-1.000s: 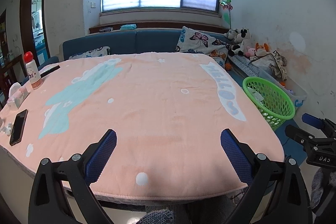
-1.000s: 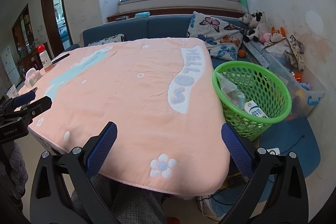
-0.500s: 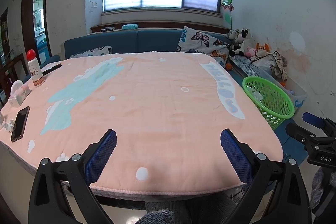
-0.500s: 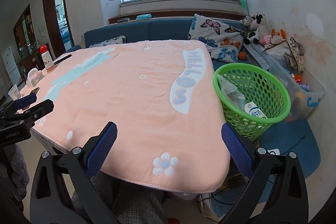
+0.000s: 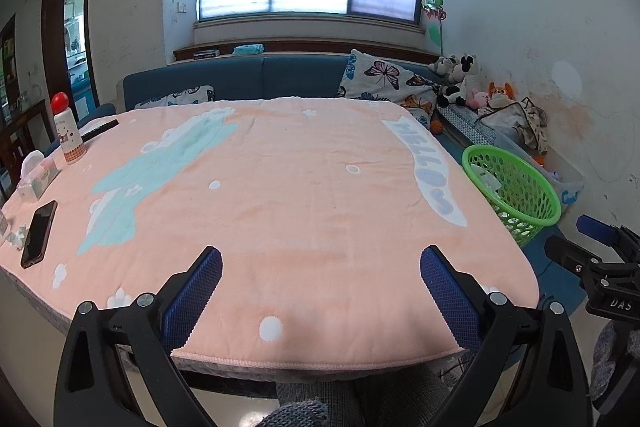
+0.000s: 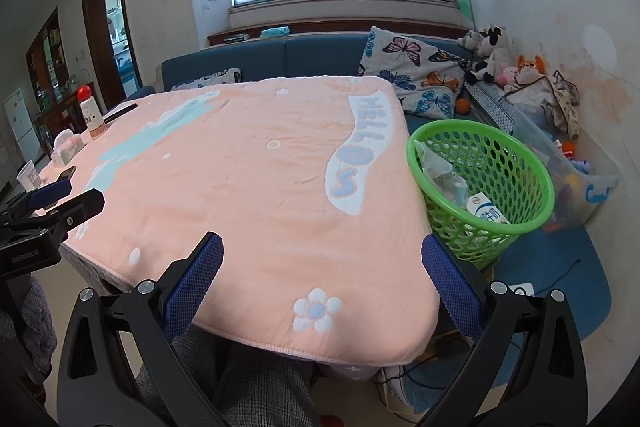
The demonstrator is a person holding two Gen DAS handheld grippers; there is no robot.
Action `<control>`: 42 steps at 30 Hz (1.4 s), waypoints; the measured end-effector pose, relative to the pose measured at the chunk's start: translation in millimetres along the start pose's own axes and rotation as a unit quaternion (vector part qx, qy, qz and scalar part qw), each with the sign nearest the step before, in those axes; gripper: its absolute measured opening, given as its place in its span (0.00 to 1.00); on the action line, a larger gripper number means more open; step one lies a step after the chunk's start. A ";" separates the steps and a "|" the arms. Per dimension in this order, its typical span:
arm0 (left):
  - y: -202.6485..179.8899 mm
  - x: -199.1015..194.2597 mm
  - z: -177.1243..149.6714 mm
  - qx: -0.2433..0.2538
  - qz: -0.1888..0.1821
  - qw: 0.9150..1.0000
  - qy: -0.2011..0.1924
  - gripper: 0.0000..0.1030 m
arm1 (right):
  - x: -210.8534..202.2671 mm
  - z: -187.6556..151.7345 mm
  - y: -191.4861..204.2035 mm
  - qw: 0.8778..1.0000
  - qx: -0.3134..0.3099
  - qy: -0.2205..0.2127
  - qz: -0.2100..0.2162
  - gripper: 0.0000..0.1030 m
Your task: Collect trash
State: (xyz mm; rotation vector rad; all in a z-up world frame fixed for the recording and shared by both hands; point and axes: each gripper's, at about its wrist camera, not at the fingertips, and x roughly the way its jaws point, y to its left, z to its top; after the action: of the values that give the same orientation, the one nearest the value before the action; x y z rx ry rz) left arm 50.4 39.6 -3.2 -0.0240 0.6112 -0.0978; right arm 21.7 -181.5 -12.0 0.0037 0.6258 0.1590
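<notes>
A green mesh basket (image 6: pixel 480 183) stands on the floor at the table's right side and holds a milk carton (image 6: pixel 486 209) and crumpled wrappers (image 6: pixel 434 163). It also shows at the right of the left wrist view as the basket (image 5: pixel 510 187). My left gripper (image 5: pixel 320 291) is open over the near table edge, nothing between its fingers. My right gripper (image 6: pixel 322 283) is open too, above the near right corner of the pink blanket (image 6: pixel 256 163). A small crumpled white scrap (image 5: pixel 18 237) lies at the table's far left edge.
On the table's left side are a black phone (image 5: pixel 38 229), a tissue pack (image 5: pixel 38 175), a red-capped bottle (image 5: pixel 68 135) and a remote (image 5: pixel 100 129). A blue sofa (image 5: pixel 256 79) with butterfly pillows runs behind. Toys and a clear bin (image 6: pixel 572 163) line the right wall.
Both grippers have drawn back and risen slightly, so more of the table's near edge and the person's knees show. Nothing was gripped or released.
</notes>
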 end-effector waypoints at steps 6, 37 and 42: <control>0.6 -0.2 -0.8 0.001 0.000 1.000 0.001 0.93 | -0.2 -0.1 0.1 1.000 0.000 0.000 0.000 0.96; -4.8 5.9 -1.1 0.007 -0.003 1.000 0.006 0.93 | 5.8 -0.1 2.2 1.000 0.000 0.004 0.003 0.96; -4.9 5.6 -1.0 0.005 -0.001 1.000 0.001 0.93 | 6.3 -0.4 1.6 1.000 0.000 0.004 0.004 0.96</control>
State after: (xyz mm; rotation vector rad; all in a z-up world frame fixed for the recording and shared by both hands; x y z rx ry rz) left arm 54.0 34.2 -7.0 -0.0152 0.6132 -0.1020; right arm 26.2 -179.0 -16.0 0.0060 0.6343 0.1670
